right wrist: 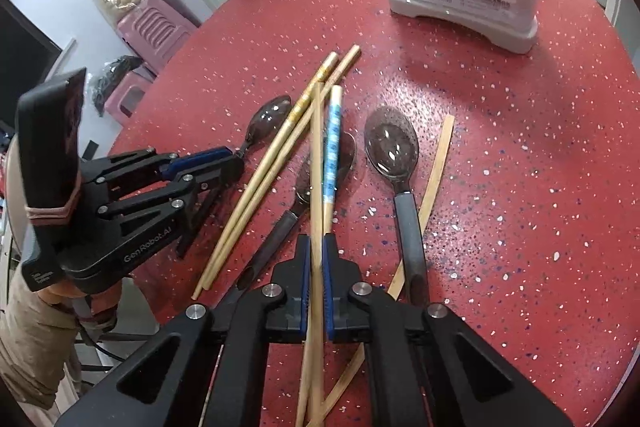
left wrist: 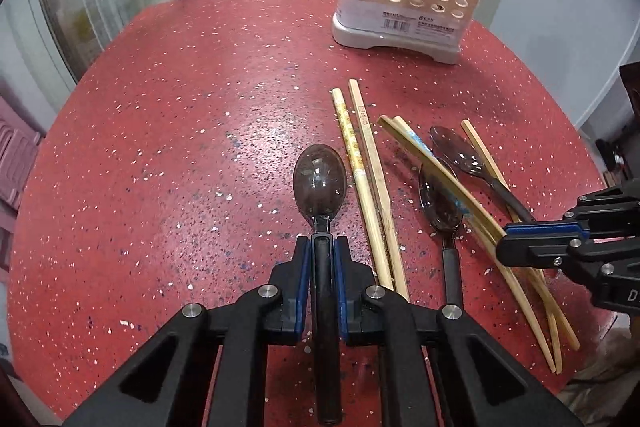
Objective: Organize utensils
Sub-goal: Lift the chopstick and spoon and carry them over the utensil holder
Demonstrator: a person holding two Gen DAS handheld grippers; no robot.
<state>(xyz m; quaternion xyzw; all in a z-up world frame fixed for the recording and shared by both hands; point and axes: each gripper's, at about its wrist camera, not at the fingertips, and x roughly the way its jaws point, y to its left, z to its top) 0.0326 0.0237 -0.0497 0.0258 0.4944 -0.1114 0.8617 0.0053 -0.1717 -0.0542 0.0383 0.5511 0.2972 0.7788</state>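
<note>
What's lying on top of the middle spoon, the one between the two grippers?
Two chopsticks cross its bowl, one with a blue-and-white pattern; the right hand-held gripper holds them. The middle spoon shows only partly; the bowl beneath them is covered.

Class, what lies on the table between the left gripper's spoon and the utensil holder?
Bare red table. The left wrist view shows nothing between the spoon and the holder; the chopsticks lie to the side.
</note>
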